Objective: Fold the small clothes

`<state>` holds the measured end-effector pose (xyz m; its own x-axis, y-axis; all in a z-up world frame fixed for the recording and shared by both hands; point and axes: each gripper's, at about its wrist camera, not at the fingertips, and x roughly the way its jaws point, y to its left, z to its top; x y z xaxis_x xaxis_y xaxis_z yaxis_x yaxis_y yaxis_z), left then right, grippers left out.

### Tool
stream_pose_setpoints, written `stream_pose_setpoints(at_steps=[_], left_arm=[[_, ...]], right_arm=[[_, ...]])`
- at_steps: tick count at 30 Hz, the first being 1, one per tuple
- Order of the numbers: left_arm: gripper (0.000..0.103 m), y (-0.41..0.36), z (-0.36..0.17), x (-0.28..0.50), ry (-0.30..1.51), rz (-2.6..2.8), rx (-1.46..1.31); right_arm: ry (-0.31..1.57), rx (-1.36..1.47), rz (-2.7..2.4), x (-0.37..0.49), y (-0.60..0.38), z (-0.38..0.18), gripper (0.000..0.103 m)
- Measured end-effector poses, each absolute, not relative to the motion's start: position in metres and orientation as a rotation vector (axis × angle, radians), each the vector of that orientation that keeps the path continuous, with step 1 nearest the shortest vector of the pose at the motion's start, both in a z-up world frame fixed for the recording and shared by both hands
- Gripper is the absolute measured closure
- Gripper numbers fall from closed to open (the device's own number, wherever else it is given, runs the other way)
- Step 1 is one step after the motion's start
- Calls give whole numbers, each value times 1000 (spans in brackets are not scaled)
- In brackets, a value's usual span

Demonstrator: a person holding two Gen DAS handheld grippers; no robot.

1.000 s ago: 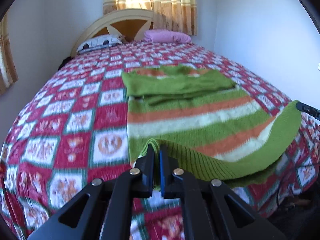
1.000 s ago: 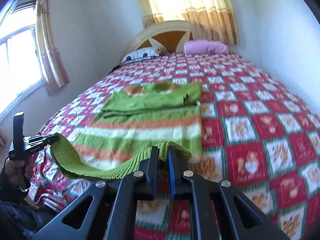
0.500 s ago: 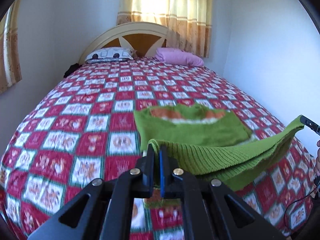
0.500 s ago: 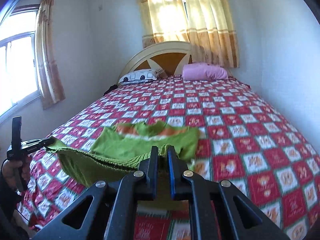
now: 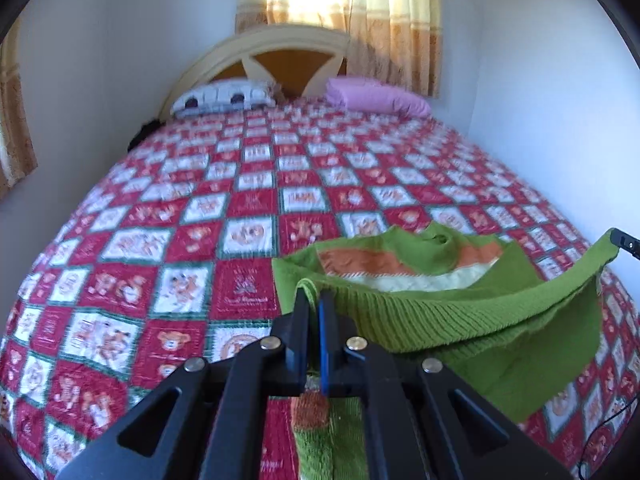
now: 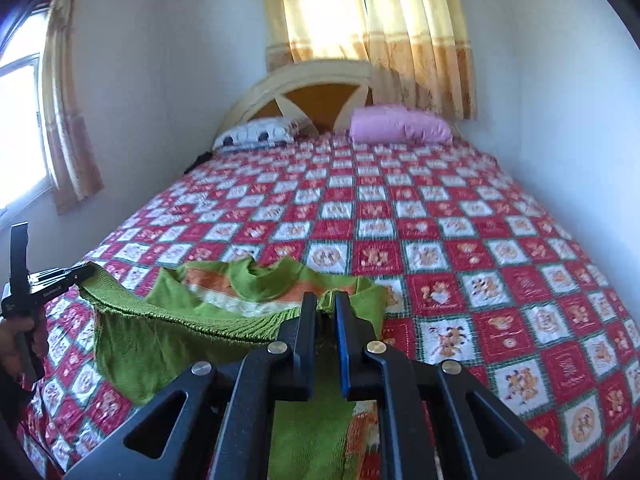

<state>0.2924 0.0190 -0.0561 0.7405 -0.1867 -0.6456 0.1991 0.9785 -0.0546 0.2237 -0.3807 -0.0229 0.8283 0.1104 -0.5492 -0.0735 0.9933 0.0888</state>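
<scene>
A green knitted sweater [image 5: 460, 312] with orange and cream stripes lies on the bed, and it also shows in the right wrist view [image 6: 224, 312]. Its ribbed bottom hem is lifted and stretched between both grippers, carried over the body toward the collar end. My left gripper [image 5: 314, 300] is shut on the hem's left corner. My right gripper [image 6: 326, 300] is shut on the hem's right corner. Each gripper also shows in the other's view: the right one [image 5: 624, 242] at the far right edge, the left one [image 6: 52, 280] at the far left edge.
The bed carries a red and white checked quilt [image 5: 248, 200]. A patterned pillow [image 5: 224, 98] and a pink pillow [image 5: 376, 96] lie by the headboard [image 5: 280, 50]. White walls stand close on both sides. A curtained window [image 6: 20, 128] is at the left.
Both grippers have carried the hem up and forward over the sweater. The striped body that lay open a second ago is now mostly covered by the folded-over part.
</scene>
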Motion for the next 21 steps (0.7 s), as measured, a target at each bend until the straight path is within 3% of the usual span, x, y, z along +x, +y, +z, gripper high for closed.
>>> stream_pose_setpoints(at_steps=[4,9,10,11,13,21], left_arm=[[98,5,-92,325,797,-204,57],[86,-6,-120,345,836,-114,121],[72,-2,-116,342,823,-113,102],[51,1,-111,339,804,-114,86],[34,10,-99,327,737,-100,88],[34,8,-106,329,742,-177,156]], right_arm=[[705,115,79,275,-394,-64,95],[789,155,27,322,-410,-106,93],[788,144,14,326,-414,-107,88],[780,141,8,327,-417,-107,67],[751,154,13,321,-423,-104,39],[810,108,66,321,-420,-116,39]])
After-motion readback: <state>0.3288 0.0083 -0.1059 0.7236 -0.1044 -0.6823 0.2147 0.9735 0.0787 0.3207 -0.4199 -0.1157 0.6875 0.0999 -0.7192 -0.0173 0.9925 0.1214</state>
